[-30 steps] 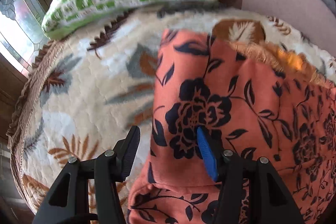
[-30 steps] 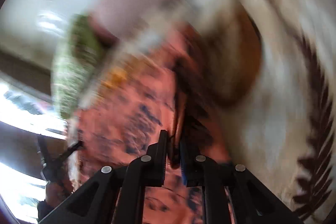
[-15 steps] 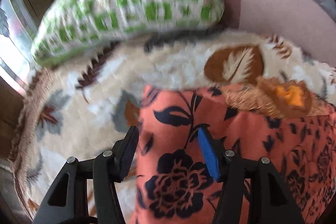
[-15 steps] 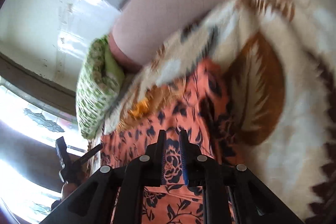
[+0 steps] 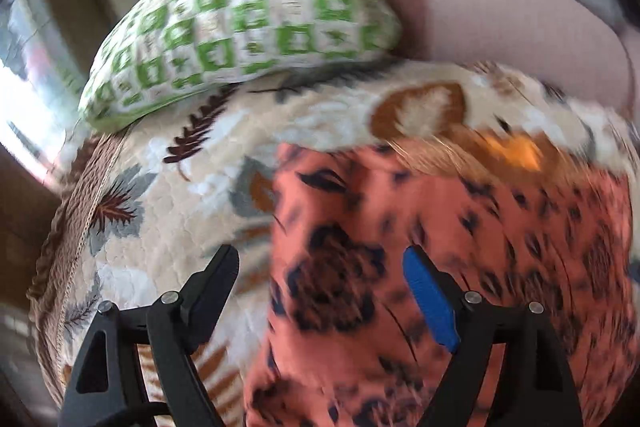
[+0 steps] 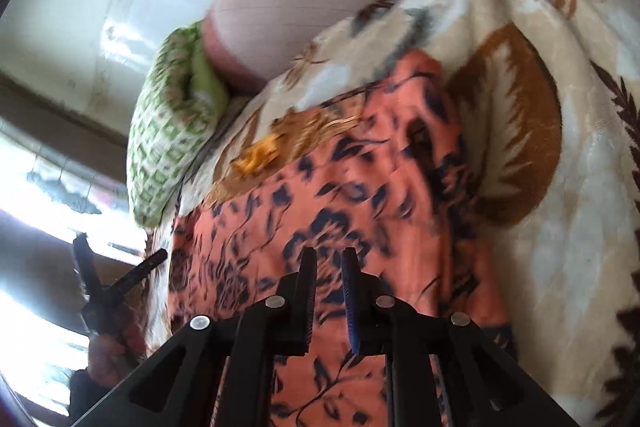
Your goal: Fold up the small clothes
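An orange garment (image 5: 460, 267) with a dark floral print lies flat on the leaf-patterned cream blanket (image 5: 168, 227); a golden fringed patch (image 5: 516, 151) shows at its far edge. My left gripper (image 5: 320, 255) hovers over the garment's left edge. Its jaws are opening wide and nothing is between them. In the right wrist view the same garment (image 6: 360, 187) spreads below my right gripper (image 6: 329, 259). That gripper's fingers are nearly together, with no cloth pinched. The left gripper (image 6: 120, 251) and the hand holding it appear at the left there.
A green and white checked pillow (image 5: 248, 15) rests at the head of the bed against a pink padded backrest (image 5: 500, 19). The blanket's braided edge (image 5: 52, 247) marks the left side of the bed. A bright window (image 6: 40, 207) is beyond it.
The left jaws have spread much wider and that gripper has lifted back from the garment. The right gripper has risen off the cloth and rolled; it stays nearly closed.
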